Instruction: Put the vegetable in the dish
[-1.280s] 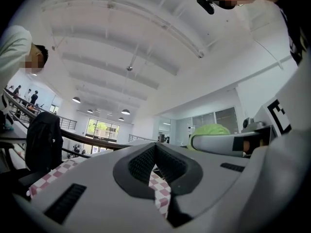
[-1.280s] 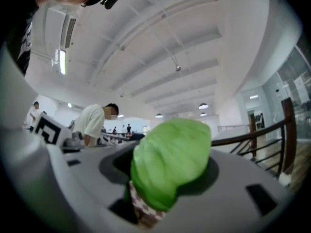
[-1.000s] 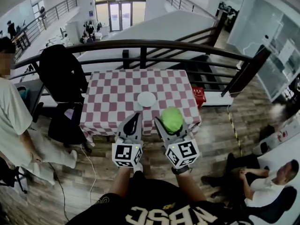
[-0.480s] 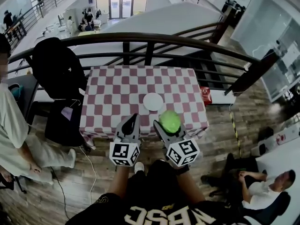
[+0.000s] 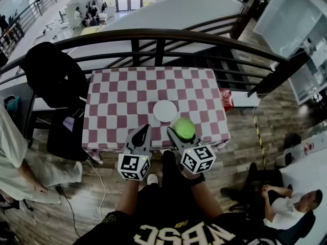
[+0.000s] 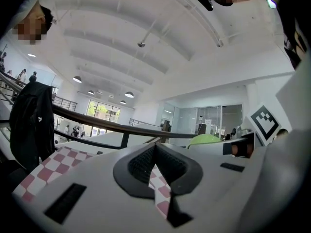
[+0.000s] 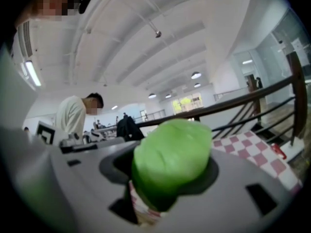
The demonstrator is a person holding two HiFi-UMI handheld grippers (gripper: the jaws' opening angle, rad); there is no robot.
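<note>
A round green vegetable [image 5: 184, 128] sits clamped in my right gripper [image 5: 180, 130], held over the near edge of the checkered table [image 5: 122, 101]. In the right gripper view the vegetable [image 7: 171, 159] fills the space between the jaws. A small white dish [image 5: 165, 111] lies on the cloth just beyond and left of the vegetable. My left gripper [image 5: 143, 132] hovers beside the right one at the table's near edge, shut with nothing in it; in the left gripper view its pads [image 6: 146, 165] meet at the tips.
A dark curved railing [image 5: 153, 34] runs behind the table. A black chair with a jacket [image 5: 53, 75] stands at the left. A person in a white shirt [image 5: 13, 152] stands left; another sits at the lower right [image 5: 286, 203].
Both grippers and the vegetable have come slightly closer to the table, which now lies more fully in view. The grip on the vegetable is unchanged.
</note>
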